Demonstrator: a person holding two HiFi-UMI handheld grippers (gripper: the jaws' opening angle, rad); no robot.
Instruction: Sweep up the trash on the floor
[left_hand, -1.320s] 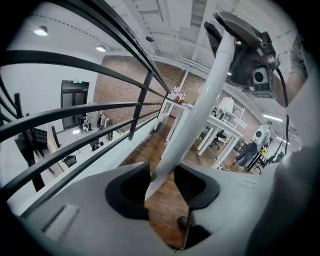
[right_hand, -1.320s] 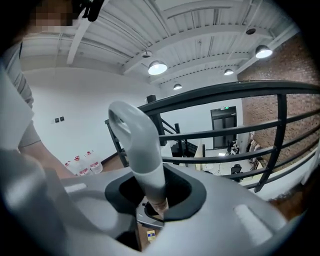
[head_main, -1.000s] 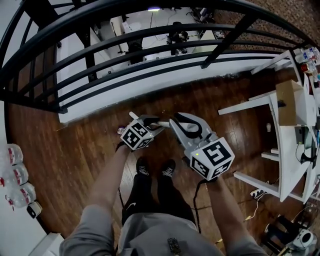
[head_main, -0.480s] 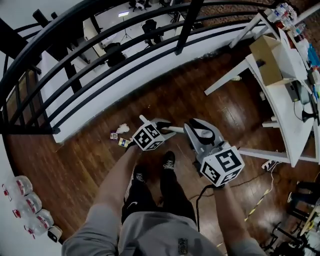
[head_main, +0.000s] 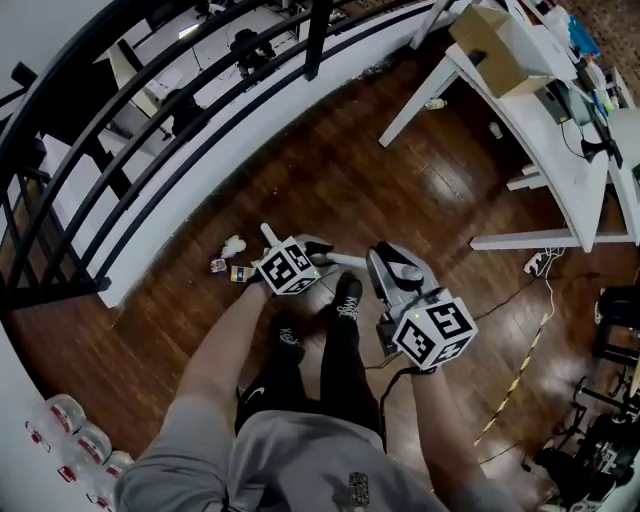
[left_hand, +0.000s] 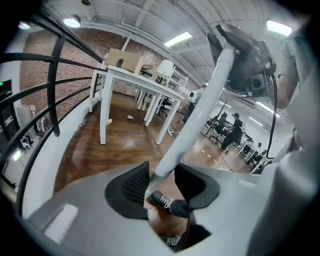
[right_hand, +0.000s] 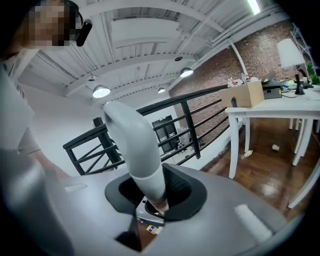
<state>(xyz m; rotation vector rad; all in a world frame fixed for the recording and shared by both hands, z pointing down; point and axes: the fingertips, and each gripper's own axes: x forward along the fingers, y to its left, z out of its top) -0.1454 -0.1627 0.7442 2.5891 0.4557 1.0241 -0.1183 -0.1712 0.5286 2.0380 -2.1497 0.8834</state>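
Dark wooden floor (head_main: 330, 190) across most of the head view. Black railing (head_main: 150, 110) curving along the upper left above a white ledge (head_main: 200, 200). White tables (head_main: 560, 130) at the upper right. At centre, a person (head_main: 320, 420) standing in dark trousers and shoes, one tool in each hand.

In the left hand, the left gripper (left_hand: 162, 182): jaws set wide and clamped on a white pole (head_main: 345, 260) filling the gap between the dark pads. In the right hand, the right gripper (right_hand: 155, 192): jaws part-way in, clamped on a thick pale tube (right_hand: 137, 150). Pole and tube possibly one tool, possibly two: unclear. No broom head in sight.

On the floor, the trash (head_main: 232, 246): a crumpled white scrap and two small printed scraps, close together, just short of the ledge. Lies up and to the left of the left gripper in the head view, near it, and well apart from the right gripper.

Long axis of the pole: nearly level across the picture, from beside the right gripper, through the left jaws, to a short white end (head_main: 265, 232) poking out toward the trash. Left hand the nearer by far. Probable next move, judged from the layout alone: carrying that far end on to the scraps. No contact with any scrap yet, as far as can be made out.
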